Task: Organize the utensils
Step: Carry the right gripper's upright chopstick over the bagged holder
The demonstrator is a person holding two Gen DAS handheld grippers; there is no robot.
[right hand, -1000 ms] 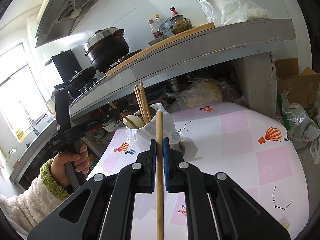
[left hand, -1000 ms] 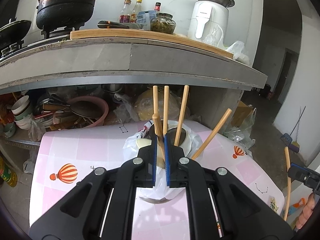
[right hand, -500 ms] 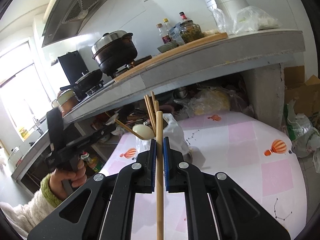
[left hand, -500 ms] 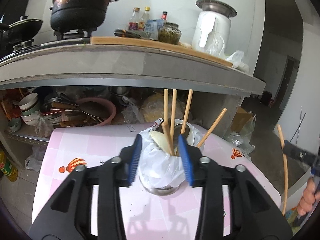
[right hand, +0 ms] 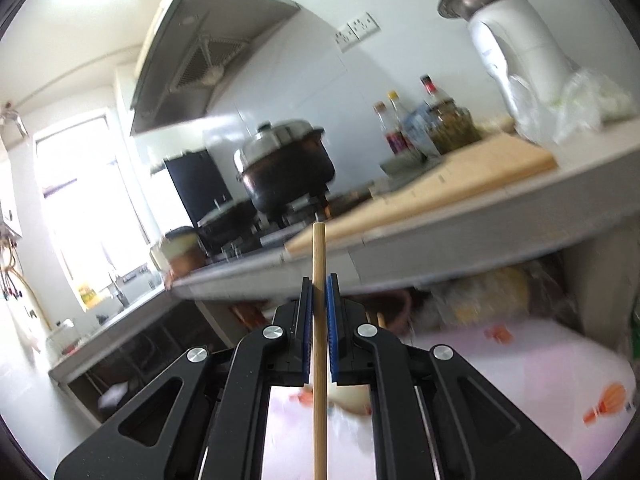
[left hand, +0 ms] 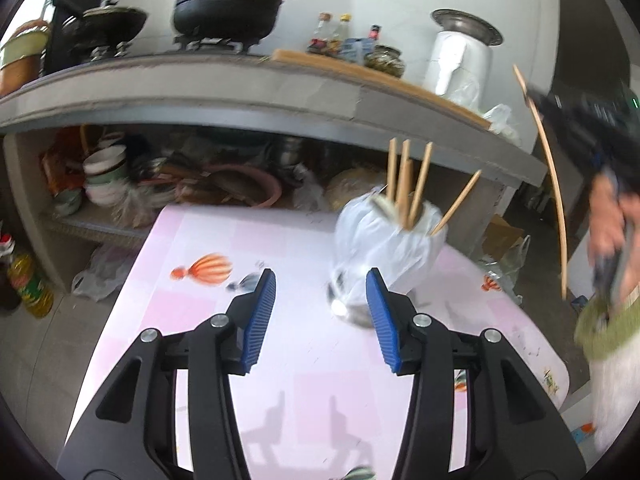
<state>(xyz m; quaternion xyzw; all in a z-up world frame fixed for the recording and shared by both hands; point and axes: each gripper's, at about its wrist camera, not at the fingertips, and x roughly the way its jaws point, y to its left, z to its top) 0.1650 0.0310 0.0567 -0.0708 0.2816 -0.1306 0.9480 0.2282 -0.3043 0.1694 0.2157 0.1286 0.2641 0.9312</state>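
Right gripper (right hand: 319, 300) clamped on long bamboo chopstick (right hand: 319, 320); left gripper (left hand: 320, 312) just opened, empty. Risk, centre frame: tipping probably light bag-lined metal utensil cup (left hand: 384, 248) during insertion.

Both wrist views face the counter (left hand: 280, 92), sharing the black pot (right hand: 288, 172) from different angles.

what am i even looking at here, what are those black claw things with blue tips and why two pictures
Each claw is a hand-held two-finger gripper with a camera on it, so each picture looks out along one gripper. There is no robot arm; a person holds both.

The left gripper has just been opening and holds nothing. Ahead of it, on the pink balloon-print table, stands a holder wrapped in a white bag with several chopsticks sticking out.

The right gripper is shut on a single chopstick, held upright. The left view also shows that gripper and the person's hand at its right edge.
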